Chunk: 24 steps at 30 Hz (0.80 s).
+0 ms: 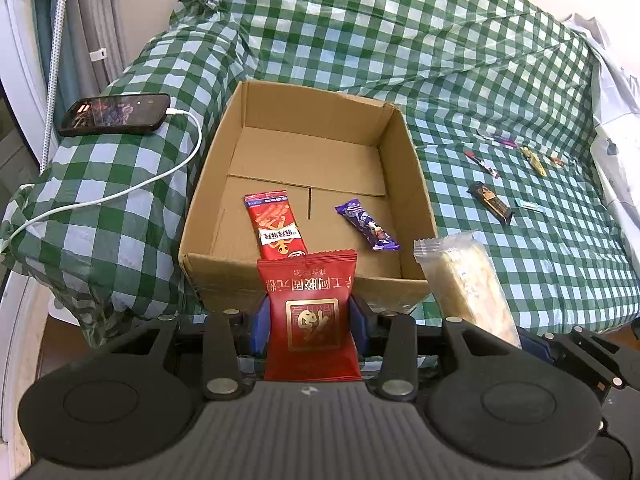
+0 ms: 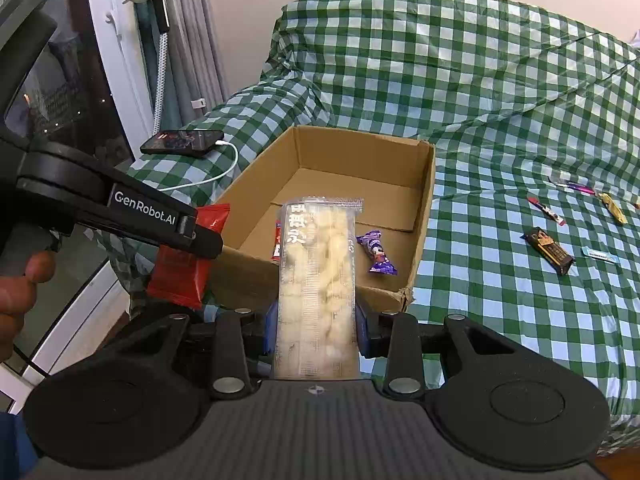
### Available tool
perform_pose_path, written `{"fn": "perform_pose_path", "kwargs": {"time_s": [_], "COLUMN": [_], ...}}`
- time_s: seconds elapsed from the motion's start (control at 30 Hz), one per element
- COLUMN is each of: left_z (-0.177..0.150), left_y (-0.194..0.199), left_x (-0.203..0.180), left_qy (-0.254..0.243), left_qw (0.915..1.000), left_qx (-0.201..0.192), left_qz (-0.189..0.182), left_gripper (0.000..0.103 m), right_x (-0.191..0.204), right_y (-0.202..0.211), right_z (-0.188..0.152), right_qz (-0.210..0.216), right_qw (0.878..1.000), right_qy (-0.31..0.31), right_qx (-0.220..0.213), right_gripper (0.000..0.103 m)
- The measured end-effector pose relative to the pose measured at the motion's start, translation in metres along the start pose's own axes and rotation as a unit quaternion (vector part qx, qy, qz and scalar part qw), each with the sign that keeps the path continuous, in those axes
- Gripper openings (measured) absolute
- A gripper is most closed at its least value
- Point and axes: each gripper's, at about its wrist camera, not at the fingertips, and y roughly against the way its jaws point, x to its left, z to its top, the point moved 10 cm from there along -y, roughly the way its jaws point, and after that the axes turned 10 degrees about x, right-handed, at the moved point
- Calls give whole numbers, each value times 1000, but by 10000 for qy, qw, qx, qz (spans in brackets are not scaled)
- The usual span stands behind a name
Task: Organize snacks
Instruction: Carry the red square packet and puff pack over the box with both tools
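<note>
Red pkt [image 1: 312,316], gold emblem, crimped ends.

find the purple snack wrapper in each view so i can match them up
Left wrist view: the purple snack wrapper lies on the cardboard box floor, right of centre, beside the long red packet.
Right wrist view: the same wrapper lies near the box's near right corner, just right of the clear snack pack.
Shared landmark: the phone left of the box.

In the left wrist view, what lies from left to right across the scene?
Phone → white cable → cardboard box → black snack bar → gold wrapper.
</note>
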Motion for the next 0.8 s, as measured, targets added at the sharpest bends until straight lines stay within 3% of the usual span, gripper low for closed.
{"fn": "perform_pose_path", "kwargs": {"time_s": [0.43, 0.8], "left_z": [21, 59], "left_y": [-24, -54], "left_x": [12, 27], "left_qy": [116, 166], "left_qw": [9997, 9991], "left_qx": [158, 223], "left_qz": [110, 329], "left_gripper": [45, 45], "right_x": [-11, -28], "right_y": [-23, -58], "right_z": [13, 38], "right_qz": [23, 40], "right_qw": [9997, 9993], "right_qy": [-136, -215], "right_qx": [193, 297], "right_gripper": [38, 38]}}
